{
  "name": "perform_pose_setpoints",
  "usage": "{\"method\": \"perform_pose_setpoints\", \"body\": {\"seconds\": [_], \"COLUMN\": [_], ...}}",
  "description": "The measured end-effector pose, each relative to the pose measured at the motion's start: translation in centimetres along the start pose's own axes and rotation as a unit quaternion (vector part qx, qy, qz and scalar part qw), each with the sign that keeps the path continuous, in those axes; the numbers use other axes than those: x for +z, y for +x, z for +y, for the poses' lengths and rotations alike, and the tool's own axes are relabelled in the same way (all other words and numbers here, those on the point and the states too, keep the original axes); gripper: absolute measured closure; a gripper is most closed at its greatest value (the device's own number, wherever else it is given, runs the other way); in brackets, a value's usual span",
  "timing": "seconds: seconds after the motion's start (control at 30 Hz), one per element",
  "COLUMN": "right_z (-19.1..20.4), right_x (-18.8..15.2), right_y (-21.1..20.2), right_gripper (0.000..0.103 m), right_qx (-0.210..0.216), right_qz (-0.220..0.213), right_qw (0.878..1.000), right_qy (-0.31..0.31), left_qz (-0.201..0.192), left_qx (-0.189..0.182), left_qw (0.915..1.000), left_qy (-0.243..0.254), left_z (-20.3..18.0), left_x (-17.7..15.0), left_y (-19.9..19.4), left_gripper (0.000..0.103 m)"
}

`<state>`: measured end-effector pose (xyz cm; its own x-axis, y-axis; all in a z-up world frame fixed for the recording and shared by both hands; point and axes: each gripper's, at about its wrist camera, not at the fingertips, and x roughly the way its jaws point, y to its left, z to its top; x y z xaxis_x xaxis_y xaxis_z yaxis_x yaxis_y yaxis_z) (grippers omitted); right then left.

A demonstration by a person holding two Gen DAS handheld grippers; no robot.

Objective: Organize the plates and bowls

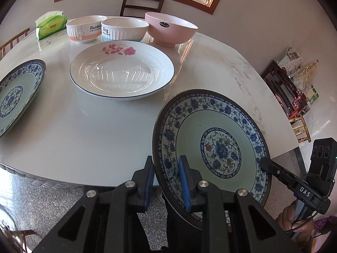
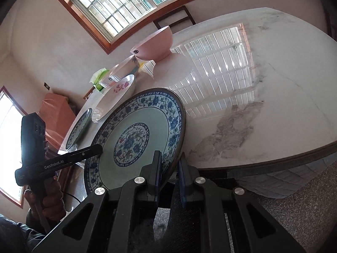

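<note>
One blue-flowered plate hangs tilted over the near edge of the white marble table, gripped at opposite sides of its rim. My left gripper is shut on the plate's left rim. My right gripper is shut on the right rim. A matching blue plate lies at the table's left. A white deep plate with a red rose sits in the middle. Behind it stand a Rabbit bowl, a Dog bowl and a pink bowl.
A green tissue pack lies at the table's far left. A dark chair stands behind the table under the window. Dark wooden furniture with bags is against the right wall. Speckled floor shows below the table edge.
</note>
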<state>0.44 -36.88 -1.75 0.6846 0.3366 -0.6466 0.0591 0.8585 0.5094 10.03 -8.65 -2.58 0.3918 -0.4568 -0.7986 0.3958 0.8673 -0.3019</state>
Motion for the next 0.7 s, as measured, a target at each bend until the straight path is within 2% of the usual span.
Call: {"method": "perform_pose_setpoints", "body": {"seconds": [0.3,0.7], "right_z": [4.1,13.5], "right_x": [0.4,2.5], "right_y": [0.8,7.2], "right_gripper": [0.087,0.087], "right_qx": [0.02,0.075], "right_qz": [0.003,0.042], "right_qw": [0.999,0.988], "right_qy": [-0.038,-0.124], "left_qz": [-0.039,-0.093], "left_qx": [0.014,0.067], "left_qw": [0.9988,0.9873], "left_qy": [-0.027,-0.11], "left_z": [3.4,13.3], "left_x": [0.0,0.2], "left_y": [-3.1,-8.6], "left_gripper": [0.08,0.08]}}
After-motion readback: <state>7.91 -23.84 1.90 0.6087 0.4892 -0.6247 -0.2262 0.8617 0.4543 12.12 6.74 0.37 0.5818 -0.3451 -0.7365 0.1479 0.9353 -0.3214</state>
